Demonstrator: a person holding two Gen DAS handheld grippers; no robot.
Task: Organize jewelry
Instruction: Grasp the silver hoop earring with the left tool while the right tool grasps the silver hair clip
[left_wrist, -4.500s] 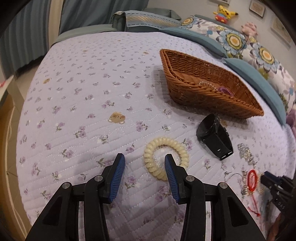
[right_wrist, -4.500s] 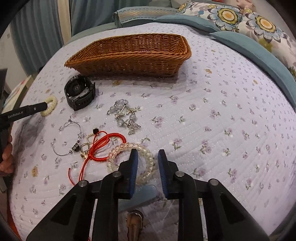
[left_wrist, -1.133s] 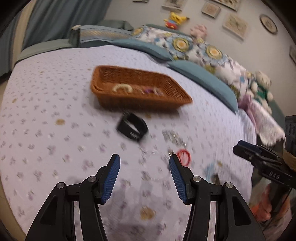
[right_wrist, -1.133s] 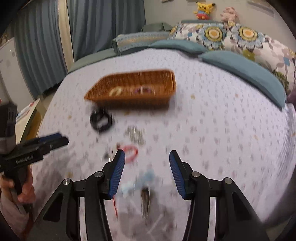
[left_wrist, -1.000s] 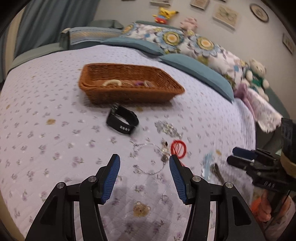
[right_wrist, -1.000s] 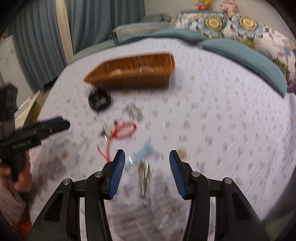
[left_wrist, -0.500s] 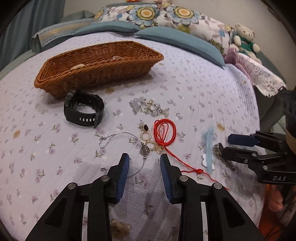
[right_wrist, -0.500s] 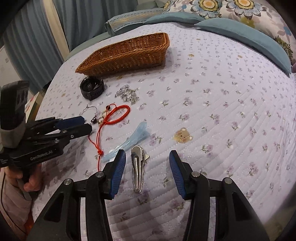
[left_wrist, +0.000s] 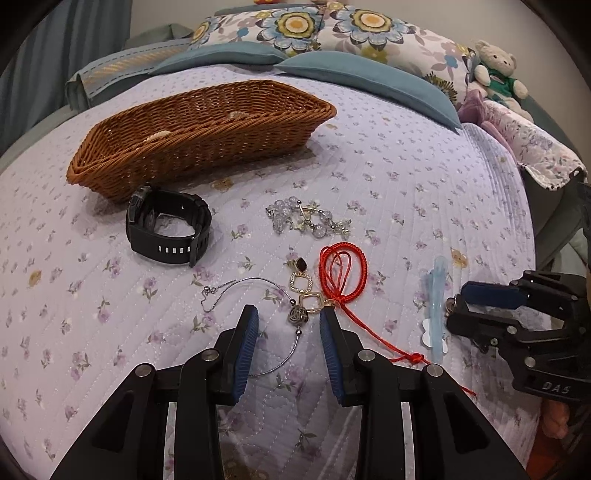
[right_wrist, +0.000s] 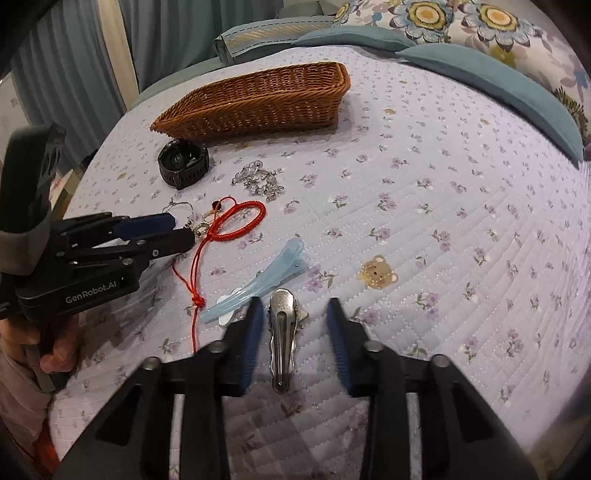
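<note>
My left gripper (left_wrist: 289, 318) is open, low over the bed, its jaws either side of a thin silver wire necklace (left_wrist: 258, 295) with a small charm and gold square earrings (left_wrist: 303, 286). A red cord bracelet (left_wrist: 343, 273) lies just right of them. My right gripper (right_wrist: 295, 310) is open around a silver hair clip (right_wrist: 282, 339), with a light blue hair clip (right_wrist: 258, 280) at its left jaw. A black watch (left_wrist: 168, 229), a clear bead bracelet (left_wrist: 306, 221) and a wicker basket (left_wrist: 199, 133) with a few pieces inside lie beyond.
Everything rests on a lilac floral quilt (right_wrist: 443, 221). Blue and floral pillows (left_wrist: 354, 40) and a teddy bear (left_wrist: 496, 70) line the far side. The bed's edge drops away at the right in the left wrist view.
Both grippers came down and forward from a higher, wider view. The left jaws narrowed and now flank the necklace charm; the right jaws now flank the silver clip.
</note>
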